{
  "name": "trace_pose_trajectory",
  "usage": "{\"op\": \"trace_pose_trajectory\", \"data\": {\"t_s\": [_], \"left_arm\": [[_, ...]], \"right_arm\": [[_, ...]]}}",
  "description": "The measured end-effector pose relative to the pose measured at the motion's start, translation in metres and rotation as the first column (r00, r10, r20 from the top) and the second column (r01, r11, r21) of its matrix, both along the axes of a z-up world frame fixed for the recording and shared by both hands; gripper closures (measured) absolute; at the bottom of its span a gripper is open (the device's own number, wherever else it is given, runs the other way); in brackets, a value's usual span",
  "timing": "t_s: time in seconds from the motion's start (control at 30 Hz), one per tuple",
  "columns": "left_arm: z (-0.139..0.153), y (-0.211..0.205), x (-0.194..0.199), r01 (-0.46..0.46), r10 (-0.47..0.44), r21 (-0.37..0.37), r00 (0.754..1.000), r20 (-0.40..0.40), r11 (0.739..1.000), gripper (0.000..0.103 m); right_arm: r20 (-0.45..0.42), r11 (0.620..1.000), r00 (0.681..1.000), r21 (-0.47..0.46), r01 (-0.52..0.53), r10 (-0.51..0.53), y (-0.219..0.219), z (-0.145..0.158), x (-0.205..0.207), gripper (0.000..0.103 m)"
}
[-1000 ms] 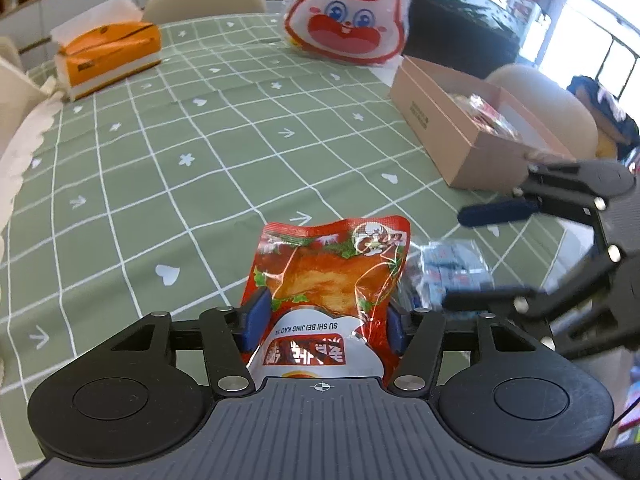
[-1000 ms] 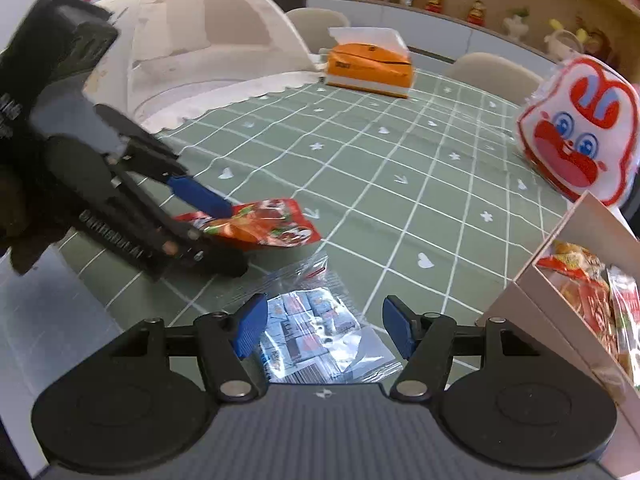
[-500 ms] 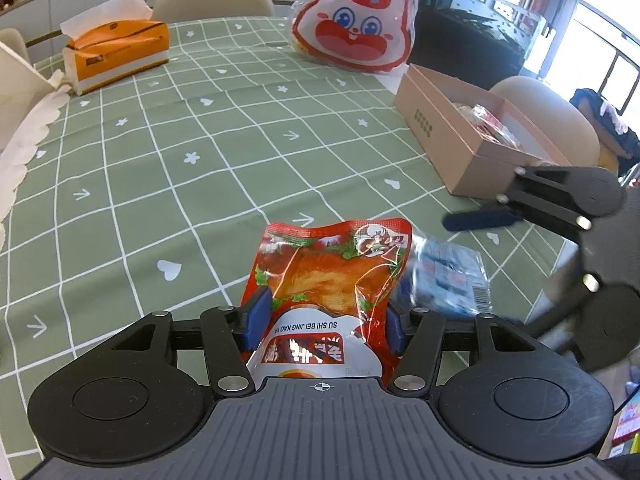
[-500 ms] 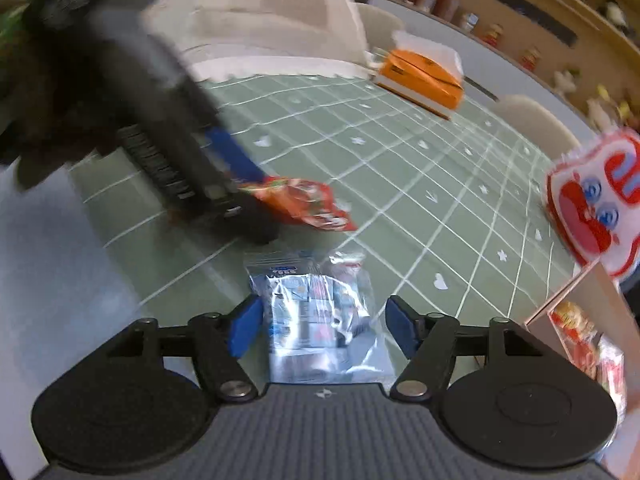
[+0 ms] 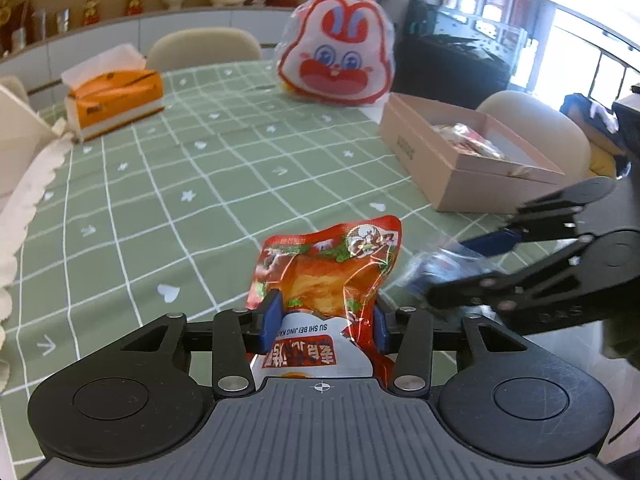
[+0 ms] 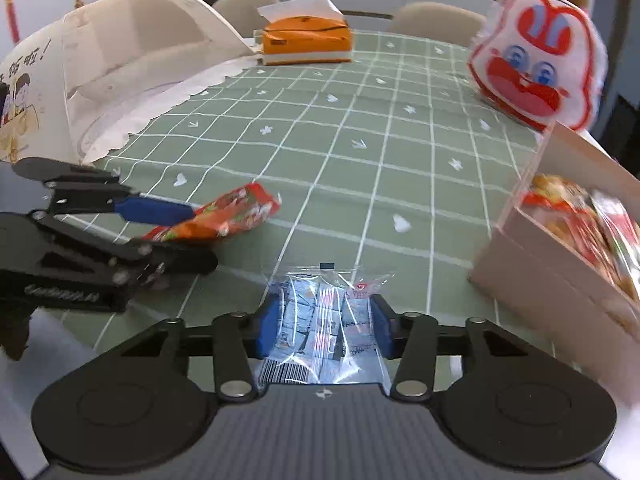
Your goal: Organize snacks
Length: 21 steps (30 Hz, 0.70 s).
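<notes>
your left gripper [image 5: 324,316] has just been closing and its blue fingers [image 5: 272,314] now press in on the red snack packet [image 5: 326,268], which buckles between them with its far end tipped up off the counter [image 5: 160,208]. your right gripper [image 6: 324,322] has likewise just been closing, and its fingers [image 6: 267,322] pinch the clear bag of small blue-and-white sweets [image 6: 324,316] at both sides; whether that bag has left the counter cannot be told. both packets run lengthwise along the line each gripper points, near end tucked under the body and far end sticking out ahead. what the coming move turns on, i'd judge, is where the cardboard box [image 5: 448,156] lies: it sits to the right and a little ahead of both hands, open at the top, with packets already inside. in the right wrist view its near wall [image 6: 560,280] is just beside the clear bag, so your right hand is plainly the nearer. the left hand sits on the far side of the right one, so to reach the box it must cross or wait. take the right hand over first, and lift clear of the wall so the bag's free end does not catch. the rabbit-face bag [image 5: 338,62] and tissue box [image 5: 116,98] lie well apart, out of the way.
</notes>
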<state>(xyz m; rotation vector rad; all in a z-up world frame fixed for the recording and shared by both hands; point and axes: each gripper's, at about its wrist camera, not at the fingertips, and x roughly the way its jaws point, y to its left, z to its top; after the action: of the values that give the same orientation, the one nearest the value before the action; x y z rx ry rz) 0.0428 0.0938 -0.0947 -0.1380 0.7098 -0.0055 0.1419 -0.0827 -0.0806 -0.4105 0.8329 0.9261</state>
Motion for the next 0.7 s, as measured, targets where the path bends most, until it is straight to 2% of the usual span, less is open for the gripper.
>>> {"op": "trace_pose_trajectory", "data": {"t_s": [0.1, 0.23, 0.37, 0.53, 0.7], "left_arm": [[0.008, -0.012, -0.002, 0.035, -0.036, 0.019, 0.999, 0.011, 0.999, 0.067], [0.019, -0.036, 0.008, 0.104, -0.105, 0.039, 0.994, 0.005, 0.994, 0.071], [0.03, -0.055, 0.019, 0.143, -0.144, 0.024, 0.99, 0.011, 0.989, 0.075], [0.053, -0.078, 0.023, 0.216, -0.218, 0.042, 0.973, 0.076, 0.976, 0.077], [0.075, -0.094, 0.032, 0.257, -0.258, 0.031, 0.955, 0.144, 0.966, 0.078]], "right_arm": [[0.01, 0.999, 0.999, 0.023, 0.048, -0.049, -0.029, 0.016, -0.015, 0.057], [0.026, 0.989, 0.989, 0.039, 0.145, -0.146, -0.069, 0.034, -0.02, 0.057], [0.059, 0.969, 0.968, 0.062, 0.239, -0.242, -0.106, 0.052, -0.019, 0.058], [0.106, 0.944, 0.94, 0.11, 0.312, -0.323, -0.139, 0.074, -0.017, 0.058], [0.135, 0.929, 0.924, 0.153, 0.336, -0.356, -0.155, 0.097, -0.01, 0.058]]}}
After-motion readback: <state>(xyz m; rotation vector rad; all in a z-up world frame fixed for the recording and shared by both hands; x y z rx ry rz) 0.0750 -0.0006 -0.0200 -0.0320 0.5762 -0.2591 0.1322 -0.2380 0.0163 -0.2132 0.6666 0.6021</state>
